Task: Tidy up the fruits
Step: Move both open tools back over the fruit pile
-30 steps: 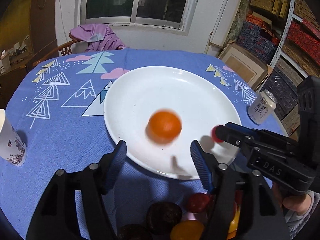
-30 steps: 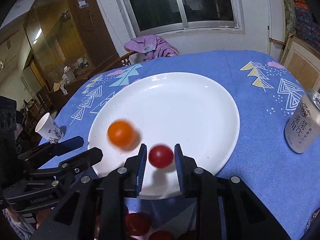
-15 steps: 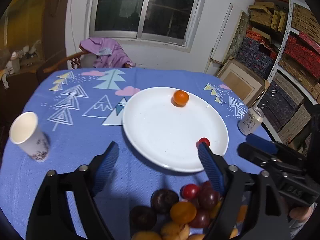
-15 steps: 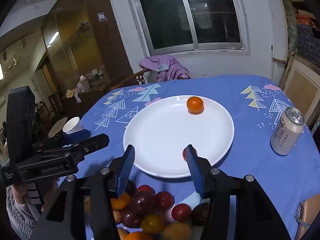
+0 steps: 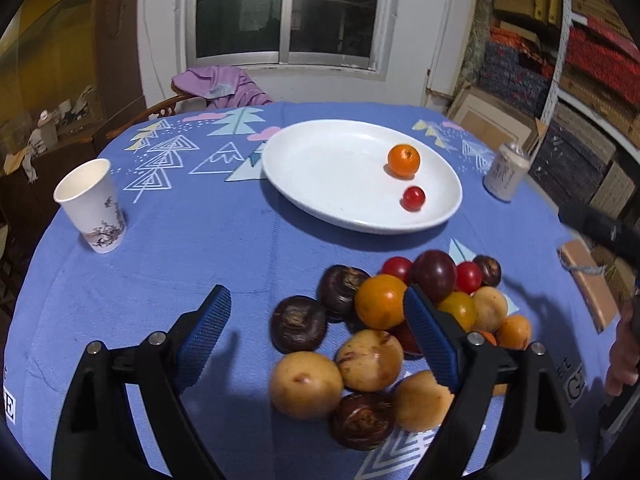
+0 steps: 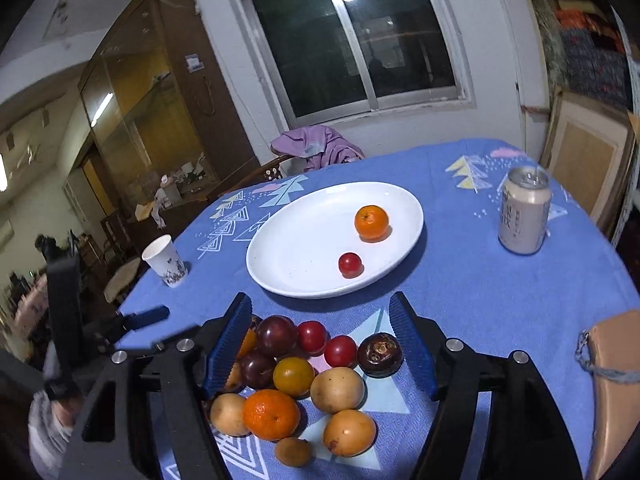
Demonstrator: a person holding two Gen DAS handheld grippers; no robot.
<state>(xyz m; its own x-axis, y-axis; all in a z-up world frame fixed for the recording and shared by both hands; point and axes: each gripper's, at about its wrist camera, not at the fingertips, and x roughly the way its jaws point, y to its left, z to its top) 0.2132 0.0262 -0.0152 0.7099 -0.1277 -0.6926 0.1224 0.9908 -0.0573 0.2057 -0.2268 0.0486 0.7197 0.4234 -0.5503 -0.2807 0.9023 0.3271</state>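
Observation:
A white plate (image 5: 320,168) (image 6: 296,248) on the blue tablecloth holds an orange tangerine (image 5: 403,159) (image 6: 371,221) and a small red tomato (image 5: 413,197) (image 6: 349,264). A pile of mixed fruit (image 5: 376,332) (image 6: 304,376) lies near the table's front edge: dark plums, red tomatoes, tan round fruits, oranges. My left gripper (image 5: 316,338) is open and empty above the pile's left side. My right gripper (image 6: 320,344) is open and empty, its fingers on either side of the pile. The left gripper also shows in the right wrist view (image 6: 132,324).
A paper cup (image 5: 92,204) (image 6: 165,261) stands at the left. A drink can (image 5: 506,176) (image 6: 524,212) stands right of the plate. A tan pouch (image 6: 612,380) lies at the right edge. A chair with purple cloth (image 5: 224,88) stands behind the table.
Both grippers pulled back from the plate toward the fruit pile and opened wide. The red tomato was let go on the plate; the tangerine rolled to its far right side.

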